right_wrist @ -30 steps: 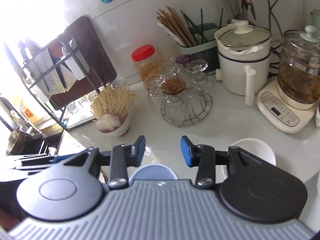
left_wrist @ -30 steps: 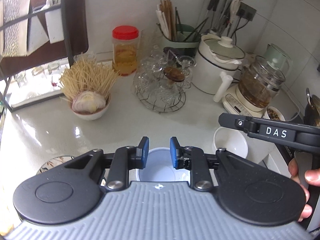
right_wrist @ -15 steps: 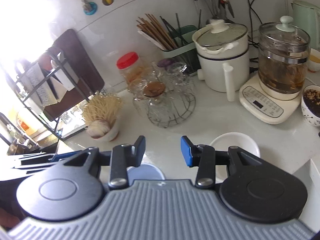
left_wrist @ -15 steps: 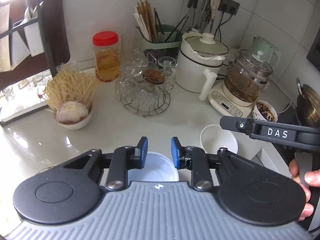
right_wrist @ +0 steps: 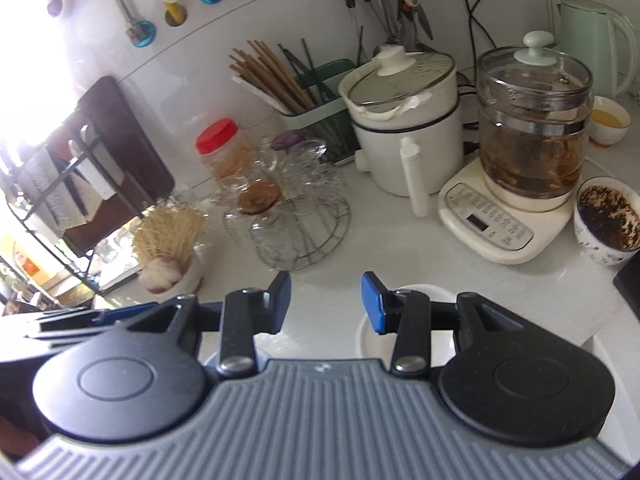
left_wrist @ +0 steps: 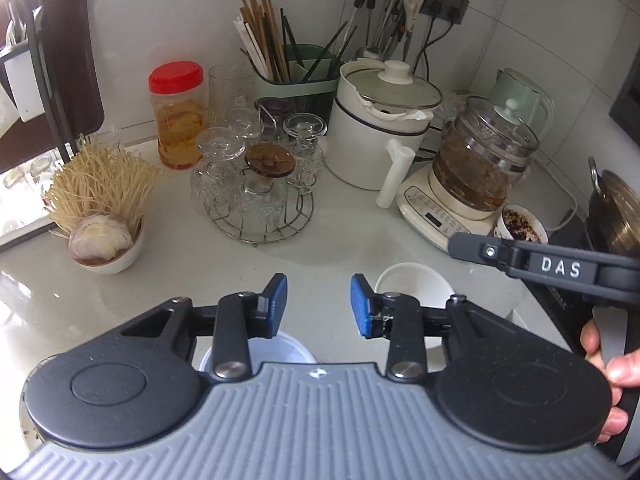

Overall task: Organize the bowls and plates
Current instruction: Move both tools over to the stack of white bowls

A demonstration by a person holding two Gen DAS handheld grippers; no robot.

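An empty white bowl [left_wrist: 414, 285] sits on the white counter just right of my left gripper [left_wrist: 319, 306], whose jaws are opening with nothing between them. A translucent pale bowl [left_wrist: 280, 346] lies below the left finger, mostly hidden by the gripper body. In the right wrist view the same white bowl [right_wrist: 416, 292] lies under the right finger of my right gripper [right_wrist: 326, 300], which stands open and holds nothing. A patterned plate edge [left_wrist: 28, 420] peeks out at the lower left. The right gripper's arm [left_wrist: 552, 266] reaches in from the right, held by a hand [left_wrist: 608, 364].
A bowl of noodles and onion [left_wrist: 106, 216], a wire rack of glasses [left_wrist: 256, 184], a red-lidded jar [left_wrist: 178, 116], a white pot [left_wrist: 380, 132], a glass kettle on its base [left_wrist: 476, 176], a chopstick holder [left_wrist: 296, 72] and a small filled bowl [right_wrist: 608, 220] crowd the counter.
Both grippers have moved to the right along the counter, toward the white bowl. The left gripper's jaws have widened. The pale bowl has slid lower and left in the left wrist view.
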